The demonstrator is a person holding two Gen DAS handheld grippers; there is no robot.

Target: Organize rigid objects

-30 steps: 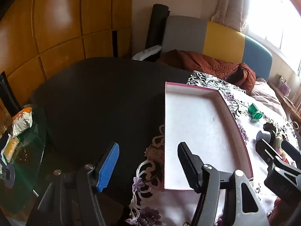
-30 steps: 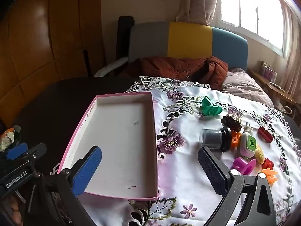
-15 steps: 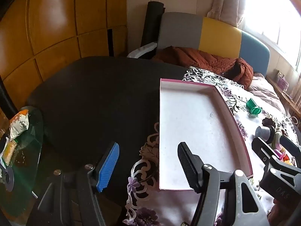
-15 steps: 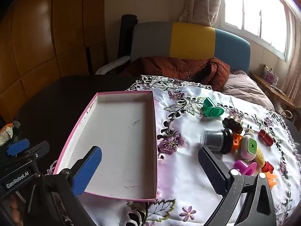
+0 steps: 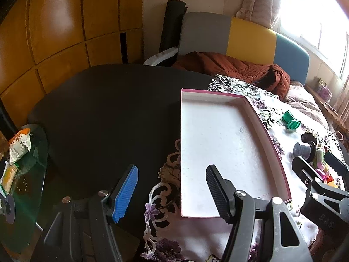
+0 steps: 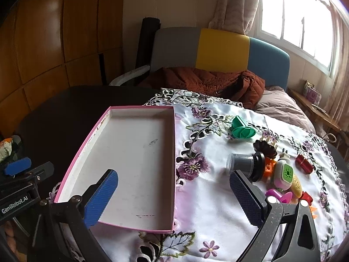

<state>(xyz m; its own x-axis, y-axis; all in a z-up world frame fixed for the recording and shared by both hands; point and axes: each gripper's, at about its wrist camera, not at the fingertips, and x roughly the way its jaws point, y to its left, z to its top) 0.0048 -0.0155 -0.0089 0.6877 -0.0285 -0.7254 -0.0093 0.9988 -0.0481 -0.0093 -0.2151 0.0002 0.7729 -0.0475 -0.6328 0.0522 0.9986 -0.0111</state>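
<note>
Fingers of both the left gripper (image 5: 172, 188) and right gripper (image 6: 173, 193) spread wide, empty. Tray (image 6: 174, 152) bare; toys (image 6: 283, 172) clustered beside it. Suggest approaching the grey cylinder (image 6: 240, 163) squarely across its barrel.

Glossy wood panels (image 6: 43, 50); embroidered cloth (image 6: 218, 207); matt box (image 6: 135, 159).

a round dark tabletop (image 6: 65, 109) carries a white floral embroidered cloth (image 6: 218, 196); on the cloth's left edge lies a shallow pink-rimmed white cardboard tray (image 6: 135, 152), small plastic objects (image 6: 281, 170) clustered to the tray's right.
</note>
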